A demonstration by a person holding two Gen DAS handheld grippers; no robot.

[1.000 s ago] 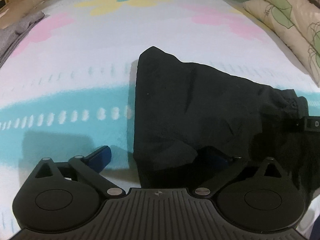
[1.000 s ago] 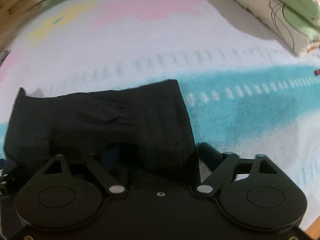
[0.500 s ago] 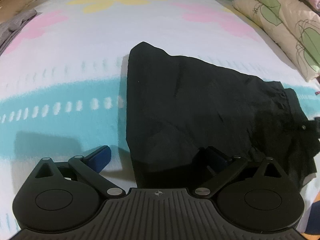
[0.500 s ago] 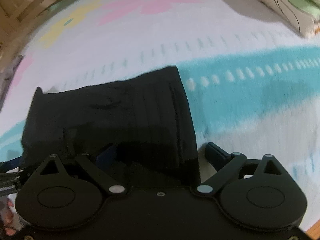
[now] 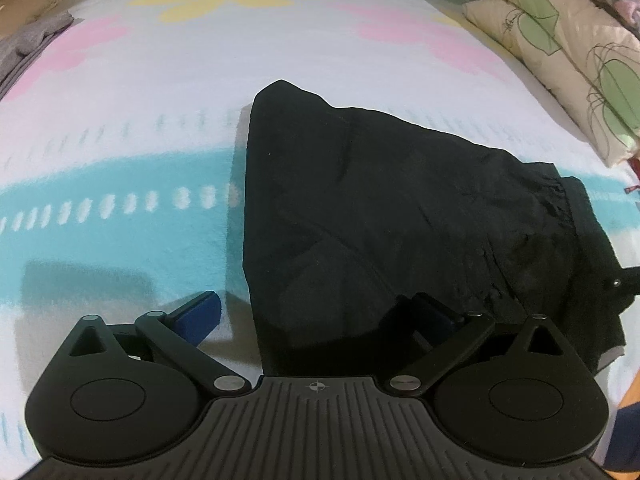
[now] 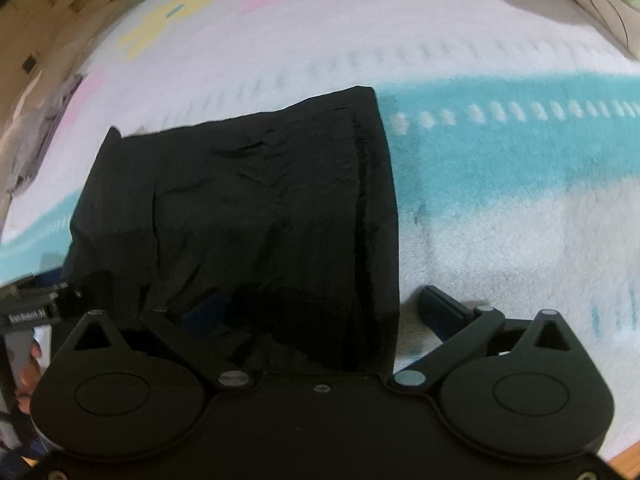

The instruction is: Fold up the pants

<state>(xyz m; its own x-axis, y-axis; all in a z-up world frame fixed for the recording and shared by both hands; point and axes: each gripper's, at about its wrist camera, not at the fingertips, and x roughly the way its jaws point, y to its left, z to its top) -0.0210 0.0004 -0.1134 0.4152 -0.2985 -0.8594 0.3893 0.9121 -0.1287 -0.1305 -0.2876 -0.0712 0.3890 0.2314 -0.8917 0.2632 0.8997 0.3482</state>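
- Left gripper (image 5: 316, 316): spread wide, nothing pinched, straddling the near left edge of the folded black fabric pants (image 5: 400, 216).
- Right gripper (image 6: 320, 308): opening wide over the pants' near right edge, not gripping.
- Pants: flat on fleecy white blanket (image 5: 120, 128) with turquoise band and pastel flowers.

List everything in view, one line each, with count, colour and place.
pants: one, black, folded, lying on the blanket in front of both grippers
blanket: one, white with a teal band and pink and yellow flowers, under everything
pillows: two, cream with green leaf print, far right
grey cloth: one, far left edge
left gripper: one, black, open, straddling the pants' left edge
right gripper: one, black, jaws opening, straddling the pants' right edge, pads not pressing the cloth
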